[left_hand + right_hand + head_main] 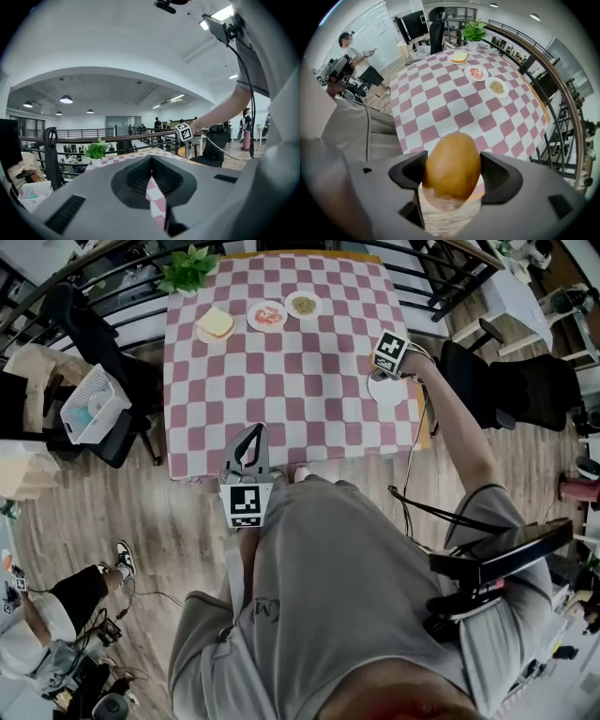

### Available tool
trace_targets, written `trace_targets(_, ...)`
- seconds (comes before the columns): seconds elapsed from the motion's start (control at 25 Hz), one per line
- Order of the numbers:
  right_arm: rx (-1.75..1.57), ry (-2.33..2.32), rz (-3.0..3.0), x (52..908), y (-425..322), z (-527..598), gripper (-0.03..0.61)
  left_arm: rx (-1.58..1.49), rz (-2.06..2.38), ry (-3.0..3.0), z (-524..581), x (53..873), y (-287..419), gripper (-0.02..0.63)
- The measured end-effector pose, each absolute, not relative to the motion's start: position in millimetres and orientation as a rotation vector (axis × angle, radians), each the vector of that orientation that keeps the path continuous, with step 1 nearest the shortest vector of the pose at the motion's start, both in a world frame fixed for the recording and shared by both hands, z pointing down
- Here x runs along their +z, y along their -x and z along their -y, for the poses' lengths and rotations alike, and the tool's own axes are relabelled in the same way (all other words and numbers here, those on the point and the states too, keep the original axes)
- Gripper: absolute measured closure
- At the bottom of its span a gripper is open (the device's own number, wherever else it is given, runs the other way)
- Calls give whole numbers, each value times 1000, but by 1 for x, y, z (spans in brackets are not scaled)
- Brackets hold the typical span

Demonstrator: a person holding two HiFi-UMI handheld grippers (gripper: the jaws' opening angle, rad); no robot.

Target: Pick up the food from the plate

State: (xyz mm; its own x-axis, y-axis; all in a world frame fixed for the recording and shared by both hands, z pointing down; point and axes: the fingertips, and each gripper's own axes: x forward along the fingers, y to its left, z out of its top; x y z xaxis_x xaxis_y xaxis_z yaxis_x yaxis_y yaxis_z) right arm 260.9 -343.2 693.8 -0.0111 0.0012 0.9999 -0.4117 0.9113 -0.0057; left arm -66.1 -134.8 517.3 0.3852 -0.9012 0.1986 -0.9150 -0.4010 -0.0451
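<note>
My right gripper (452, 176) is shut on a golden-brown bread roll (452, 168), which fills the space between its jaws. In the head view that gripper (387, 374) points down over an empty white plate (388, 396) at the right edge of the checkered table (281, 381). At the table's far end stand a sandwich plate (216, 323), a plate of red food (267, 315) and a plate of grains (303, 305). My left gripper (255, 431) hovers at the table's near edge, pointing roughly level. Its jaws (151, 159) meet at the tips with nothing held.
A potted plant (188, 268) stands at the table's far left corner. A railing runs behind the table. A black chair (511, 385) is on the right, a dark chair and a white basket (92, 404) on the left. A person (56, 615) sits on the floor.
</note>
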Motion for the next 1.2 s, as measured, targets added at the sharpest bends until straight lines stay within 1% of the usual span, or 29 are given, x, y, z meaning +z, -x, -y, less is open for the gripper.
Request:
trace_targets(0.28,249,-195,1566,721,-181,353,241,303,1868,-2383,105,521,110,606)
trace_targets(0.6,161,-84,1603,733,-89,362,241,322,2073,-2177,69,524,162,606)
trace_targets(0.88,155,-31,1598,759,-59,359,241,322,2140,-2084,62,522,177,606)
trace_targets(1.2,240,0,1552,830,-53,340,241,379,2140,-2031,63,528,180,606)
